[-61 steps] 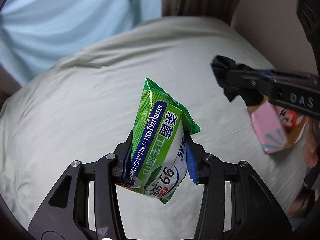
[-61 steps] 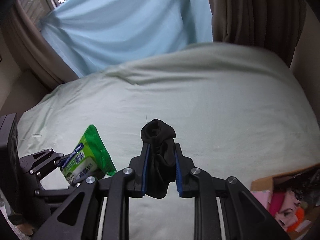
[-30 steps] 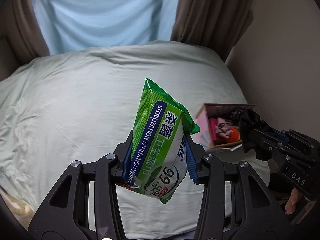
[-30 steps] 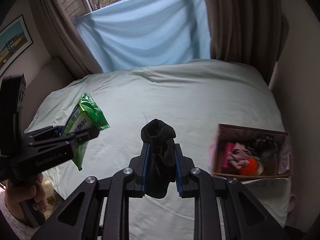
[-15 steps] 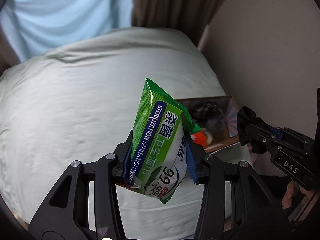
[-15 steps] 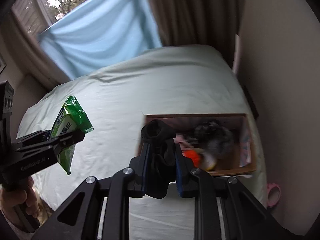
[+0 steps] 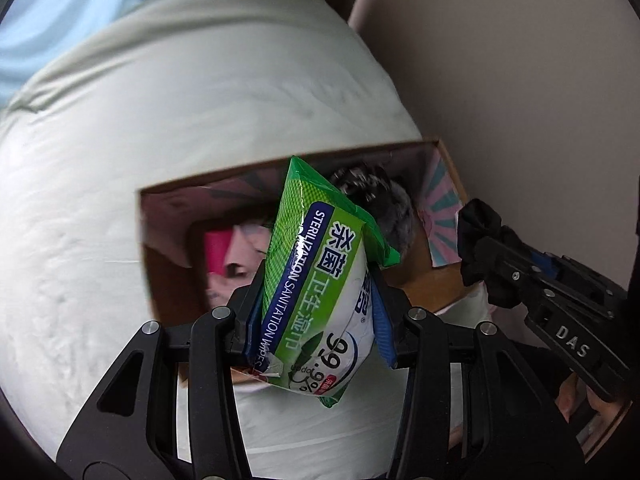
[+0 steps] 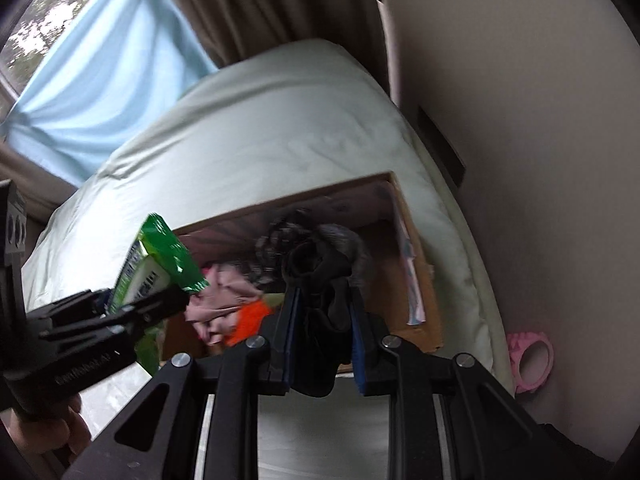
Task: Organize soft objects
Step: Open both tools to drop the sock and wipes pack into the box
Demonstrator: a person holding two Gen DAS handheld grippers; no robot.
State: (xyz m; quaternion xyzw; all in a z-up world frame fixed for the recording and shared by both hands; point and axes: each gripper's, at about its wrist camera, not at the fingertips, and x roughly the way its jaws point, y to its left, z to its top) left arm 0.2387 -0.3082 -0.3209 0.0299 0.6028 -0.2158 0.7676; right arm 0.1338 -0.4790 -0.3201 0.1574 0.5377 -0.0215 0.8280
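Both tongs now swung over cardboard box point(image 7: 168, 264) at bed's point(image 7: 120, 120) near-right corner; 2 s ago over open sheet. Left tongs point(image 7: 316, 312) clamped on wipes pack point(image 7: 320, 292), right tongs point(image 8: 323, 332) clamped on black sock point(image 8: 320, 280). Risks, prob.: sock snags on pad at release; pack drops outside box if let go early; tongs collide, being close together.

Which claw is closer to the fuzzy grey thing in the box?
Probably right: the right claw, gripping the black sock, sits just before the fuzzy grey thing. The left claw holds wipes further left.
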